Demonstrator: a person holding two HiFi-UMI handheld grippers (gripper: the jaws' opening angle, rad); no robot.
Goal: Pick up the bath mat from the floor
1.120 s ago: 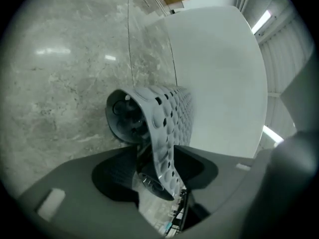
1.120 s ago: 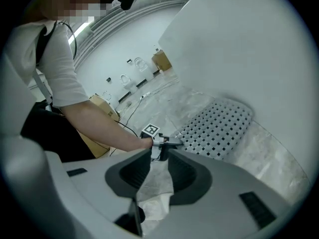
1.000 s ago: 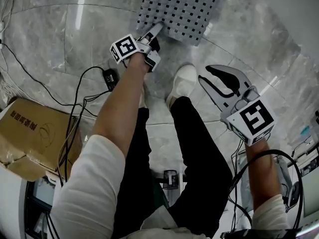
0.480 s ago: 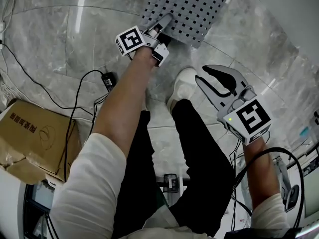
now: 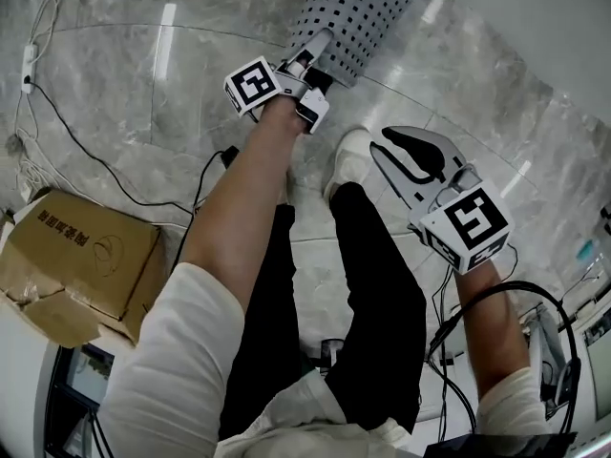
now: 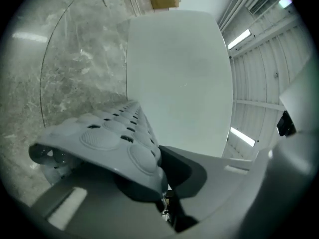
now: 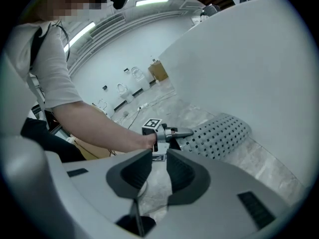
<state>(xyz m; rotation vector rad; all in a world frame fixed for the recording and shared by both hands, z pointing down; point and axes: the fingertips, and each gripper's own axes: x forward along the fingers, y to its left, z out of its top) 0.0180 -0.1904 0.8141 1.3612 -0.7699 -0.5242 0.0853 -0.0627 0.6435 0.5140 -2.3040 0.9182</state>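
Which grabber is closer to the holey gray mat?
Left. The left gripper has just clamped shut on the edge of the bath mat; the right gripper hangs open and empty, off to the side, not touching it.

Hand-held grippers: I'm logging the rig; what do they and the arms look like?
Left hand-held gripper and right hand-held gripper: grey, curved jaws dark inside, each with a white cube of black square markers. White short sleeves; a black cable loops by the right forearm.
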